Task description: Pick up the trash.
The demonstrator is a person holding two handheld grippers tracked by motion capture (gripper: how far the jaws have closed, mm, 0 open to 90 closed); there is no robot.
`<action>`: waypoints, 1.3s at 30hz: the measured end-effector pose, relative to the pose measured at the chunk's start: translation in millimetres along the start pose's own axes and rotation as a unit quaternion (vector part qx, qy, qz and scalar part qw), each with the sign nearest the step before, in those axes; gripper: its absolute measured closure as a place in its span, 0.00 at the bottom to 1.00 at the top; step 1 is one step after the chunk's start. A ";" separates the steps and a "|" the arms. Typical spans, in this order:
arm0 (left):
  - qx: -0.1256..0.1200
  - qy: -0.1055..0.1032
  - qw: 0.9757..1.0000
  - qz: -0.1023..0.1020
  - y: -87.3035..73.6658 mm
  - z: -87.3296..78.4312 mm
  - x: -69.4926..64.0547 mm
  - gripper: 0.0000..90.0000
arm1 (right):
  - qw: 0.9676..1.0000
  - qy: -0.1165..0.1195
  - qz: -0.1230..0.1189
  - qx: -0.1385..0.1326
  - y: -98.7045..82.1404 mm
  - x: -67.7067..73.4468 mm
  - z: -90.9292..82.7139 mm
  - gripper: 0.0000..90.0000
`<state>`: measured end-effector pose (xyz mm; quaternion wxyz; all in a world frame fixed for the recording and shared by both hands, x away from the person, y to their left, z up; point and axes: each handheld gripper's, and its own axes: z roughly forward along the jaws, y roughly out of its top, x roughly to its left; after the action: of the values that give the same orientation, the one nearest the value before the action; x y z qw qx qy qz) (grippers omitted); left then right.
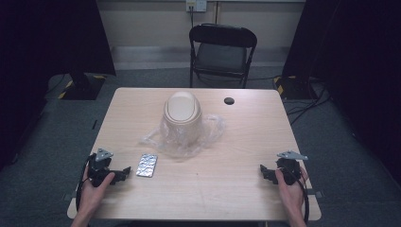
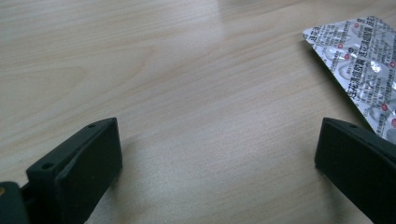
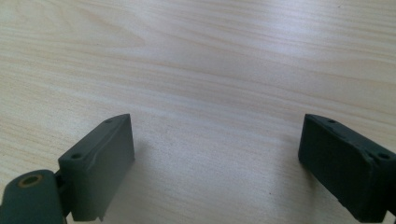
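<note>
Left gripper (image 1: 124, 171) rests on the desk (image 1: 227, 189) at the near left, jaws wide apart with nothing between, aimed beside the blister pack (image 1: 147, 165) just to its right, probably lining up a pickup. Right gripper (image 1: 263, 171) sits near right, also apart and empty, well clear. The bin (image 1: 182, 116) on its plastic bag (image 1: 213, 130) waits farther back.

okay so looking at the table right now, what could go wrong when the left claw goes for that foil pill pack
The blister pack lies flat on the table, so the open left claw may slide it along rather than lift it. A push forward could drive it into the loose clear plastic bag around the beige bin. Squeezing the thin foil might also bend it.
</note>
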<state>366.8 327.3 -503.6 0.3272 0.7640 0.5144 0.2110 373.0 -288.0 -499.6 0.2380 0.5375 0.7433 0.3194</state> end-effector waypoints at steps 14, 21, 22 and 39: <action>-0.010 -0.003 1.000 -0.012 -2.4 -8.8 3.9 0.18 | 1.000 0.000 0.000 0.000 0.0 0.0 0.0 0.11; -0.024 -0.042 0.999 -0.011 1.5 -18.5 -2.7 0.21 | 1.000 -0.002 -0.001 0.000 -0.1 0.4 0.0 0.11; -0.024 -0.042 0.999 -0.011 1.5 -18.5 -2.7 0.21 | 1.000 -0.002 -0.001 0.000 -0.1 0.4 0.0 0.11; -0.062 -0.121 0.991 0.014 30.1 -29.0 -28.2 0.20 | 1.000 -0.002 0.000 0.000 -0.1 0.4 0.0 0.11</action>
<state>356.4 301.7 -461.4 0.4311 0.7692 0.4461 0.1530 372.8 -287.6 -499.6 0.2392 0.5380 0.7428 0.3187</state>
